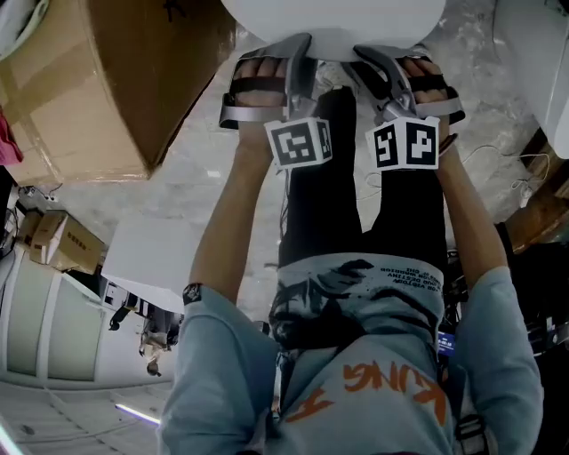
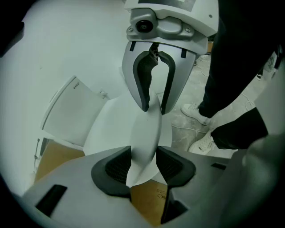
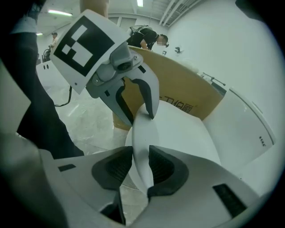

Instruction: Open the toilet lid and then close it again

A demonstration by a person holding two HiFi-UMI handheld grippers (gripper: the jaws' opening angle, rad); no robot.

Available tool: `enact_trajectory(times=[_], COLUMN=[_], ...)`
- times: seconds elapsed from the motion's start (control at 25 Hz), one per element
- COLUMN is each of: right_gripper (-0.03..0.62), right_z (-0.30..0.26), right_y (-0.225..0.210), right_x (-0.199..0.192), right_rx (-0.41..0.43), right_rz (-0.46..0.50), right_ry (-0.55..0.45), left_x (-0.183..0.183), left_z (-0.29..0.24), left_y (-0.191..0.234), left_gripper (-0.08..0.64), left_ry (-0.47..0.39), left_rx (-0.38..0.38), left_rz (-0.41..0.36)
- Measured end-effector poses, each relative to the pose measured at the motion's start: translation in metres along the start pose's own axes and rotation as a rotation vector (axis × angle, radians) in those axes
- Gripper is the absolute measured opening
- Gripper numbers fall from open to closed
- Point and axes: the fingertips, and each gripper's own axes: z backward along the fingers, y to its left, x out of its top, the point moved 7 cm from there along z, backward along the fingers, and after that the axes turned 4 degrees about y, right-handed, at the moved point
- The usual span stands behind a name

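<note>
Two grippers (image 1: 300, 49) (image 1: 366, 55) on tilted lid (image 1: 333, 22) rim

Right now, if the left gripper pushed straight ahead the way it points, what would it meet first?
The toilet lid: the jaws of the left gripper clamp its edge, so it would only ride further on. Straight beyond, the right gripper faces it on the same edge; how far off is unclear.

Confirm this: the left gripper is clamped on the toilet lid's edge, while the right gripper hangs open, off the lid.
Wrong about the right gripper: it is also shut on the edge of the toilet lid, its fingers pressing both sides in the right gripper view. The left gripper is clamped there as stated.
</note>
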Motion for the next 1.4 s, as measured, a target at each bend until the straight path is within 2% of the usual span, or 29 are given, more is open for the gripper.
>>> enact_trajectory(times=[0.24, 0.36, 0.56, 0.72, 0.8, 0.88, 0.96, 1.16, 1.28, 1.4], right_gripper=[0.133, 0.133, 0.143, 0.1, 0.1, 0.093, 0.087, 0.075, 0.075, 0.075], right_z=[-0.046, -0.063, -0.067, -0.053, -0.037, -0.018, 0.006, 0.087, 0.142, 0.192], right_y=[0.022, 0.025, 0.021, 0.016, 0.005, -0.01, -0.025, -0.063, -0.1, -0.147], right_x=[-0.024, -0.031, -0.033, -0.019, -0.019, -0.022, -0.025, -0.008, 0.008, 0.015], right_rx=[0.054, 0.073, 0.098, 0.153, 0.146, 0.119, 0.089, 0.004, -0.092, -0.221], right_rz=[0.031, 0.023, -0.025, -0.11, -0.152, -0.196, -0.259, -0.451, -0.508, -0.621], right_ry=[0.071, 0.095, 0.1, 0.094, 0.078, 0.06, 0.041, -0.018, -0.061, -0.112], left_x=[-0.01, -0.01, -0.014, -0.021, -0.013, 0.001, 0.014, 0.028, 0.046, 0.074], left_z=[-0.043, -0.057, -0.061, -0.048, -0.04, -0.025, -0.004, 0.071, 0.127, 0.175], left_y=[-0.035, -0.044, -0.041, -0.041, -0.035, -0.023, -0.008, 0.046, 0.092, 0.152], left_gripper=[0.193, 0.193, 0.187, 0.145, 0.089, 0.069, 0.055, 0.031, 0.026, 0.026], left_ry=[0.048, 0.078, 0.087, 0.123, 0.11, 0.093, 0.079, 0.075, 0.027, -0.071], left_rx=[-0.099, -0.146, -0.114, -0.173, -0.145, -0.093, -0.057, 0.045, 0.172, 0.319], left_rz=[-0.038, -0.019, 0.027, 0.105, 0.133, 0.149, 0.221, 0.517, 0.66, 0.807])
